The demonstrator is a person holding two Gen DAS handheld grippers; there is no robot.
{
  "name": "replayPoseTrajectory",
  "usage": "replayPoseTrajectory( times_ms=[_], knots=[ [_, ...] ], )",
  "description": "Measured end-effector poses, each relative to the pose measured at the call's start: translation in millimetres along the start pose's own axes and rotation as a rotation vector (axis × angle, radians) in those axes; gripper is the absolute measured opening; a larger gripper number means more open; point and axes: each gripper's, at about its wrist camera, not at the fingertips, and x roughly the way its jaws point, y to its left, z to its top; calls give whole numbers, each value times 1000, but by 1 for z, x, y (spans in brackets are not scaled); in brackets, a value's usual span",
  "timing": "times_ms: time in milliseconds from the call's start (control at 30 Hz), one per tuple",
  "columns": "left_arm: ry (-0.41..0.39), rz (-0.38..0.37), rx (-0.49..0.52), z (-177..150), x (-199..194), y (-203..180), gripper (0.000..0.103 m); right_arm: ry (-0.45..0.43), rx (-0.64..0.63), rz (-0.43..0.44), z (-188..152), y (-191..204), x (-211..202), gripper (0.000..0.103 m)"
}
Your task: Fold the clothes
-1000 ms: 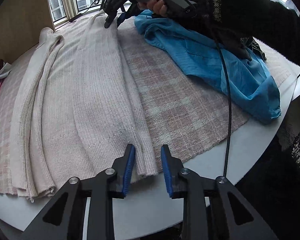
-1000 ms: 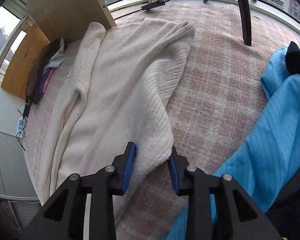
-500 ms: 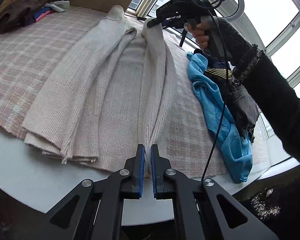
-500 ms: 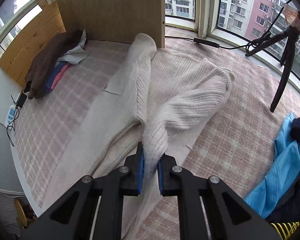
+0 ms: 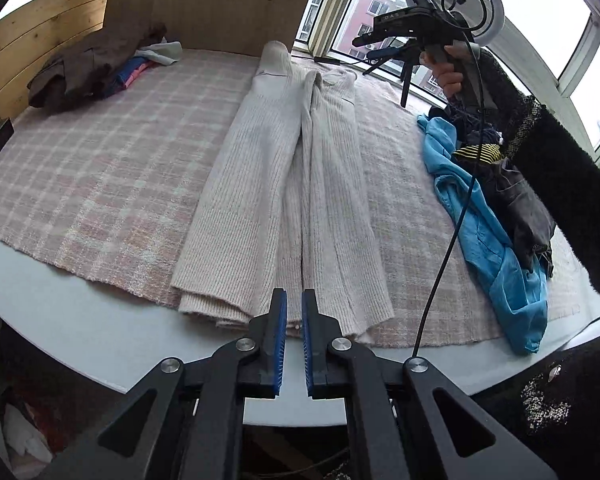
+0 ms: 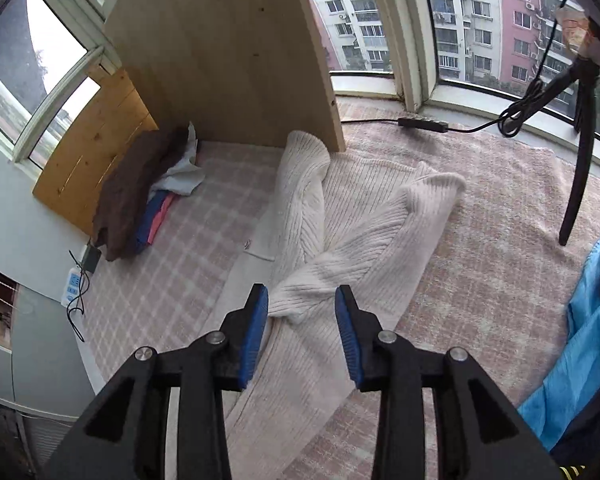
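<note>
Your left tool (image 5: pixel 294 320) is pressed together, empty, at the ribbed cream sweater's (image 5: pixel 284 184) hem. Your right tool (image 6: pixel 302 312) has just been opening, its jaws now spread above the sweater's folded sleeve (image 6: pixel 380 248).

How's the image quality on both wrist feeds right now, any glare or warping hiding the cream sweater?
Left wrist view: sharp, soft daylight; windows blown white at top right, table edge bowed by fisheye, cream sweater clear. Right wrist view: sharp too; window frames curve, sweater evenly lit, no glare.
</note>
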Motion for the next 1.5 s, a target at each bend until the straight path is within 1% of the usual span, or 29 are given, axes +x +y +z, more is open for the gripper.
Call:
replayPoseTrajectory(
  times_ms=[33,100,133,200,333,400,467,500,567,600,667,700,733,767,800,867,933,1000,1033,1067,1100,1233,1267,1300,1333,1400,1433,1467,1500],
  knots=[
    [1,-8,31,7,6,-6,10,-6,33,2,3,-13,-1,34],
    [20,-18,87,19,25,-18,10,-3,87,25,9,-33,3,32],
    [34,-26,108,23,36,-22,10,1,74,23,9,-33,9,32],
    [66,-41,139,30,57,-27,10,13,24,-3,8,-25,25,32],
    [133,-38,133,36,90,-24,10,74,-104,-26,10,4,76,32],
    [154,-43,128,35,98,-20,11,117,-154,-38,9,15,105,32],
    [154,-53,126,36,95,-18,11,179,-208,-104,4,21,138,33],
    [155,-53,125,38,92,-18,11,173,-231,-122,2,25,138,33],
    [113,-35,124,40,73,-15,11,146,-273,-149,1,33,133,31],
    [90,-14,121,40,63,-10,11,126,-255,-116,0,33,122,29],
    [49,41,108,40,45,1,11,97,-258,-50,-10,36,97,23],
    [39,70,97,39,40,8,11,83,-262,-18,-16,37,86,23],
    [42,93,79,37,39,16,12,83,-285,4,-23,43,79,23],
    [50,107,60,36,40,23,12,90,-315,7,-28,49,77,23],
    [58,114,49,36,45,26,12,99,-343,-4,-31,56,79,23],
    [73,118,41,37,56,28,12,137,-344,-9,-26,60,95,23],
    [64,126,78,37,64,20,18,183,-340,-12,-23,63,114,23],
    [89,114,98,34,76,15,21,201,-441,-79,-29,74,133,23],
    [107,106,103,32,83,14,21,209,-488,-104,-30,79,134,23],
    [106,106,113,31,85,12,21,217,-533,-126,-31,85,135,23],
    [100,110,125,30,83,10,21,238,-532,-126,-27,86,132,23],
    [67,93,100,33,64,13,22,183,-346,42,-4,60,88,24],
    [61,89,92,36,60,15,23,167,-316,67,0,55,81,25],
    [54,92,91,38,56,16,23,161,-305,53,3,51,79,25],
    [47,97,98,42,54,16,23,157,-295,33,6,46,78,25],
    [39,99,125,50,52,13,23,189,-258,19,14,38,90,25],
    [35,101,141,54,52,11,23,223,-229,43,17,33,100,28],
    [31,102,154,58,53,9,23,257,-201,65,20,29,111,33],
    [27,101,166,61,54,6,23,280,-182,70,21,28,122,35]
  ],
)
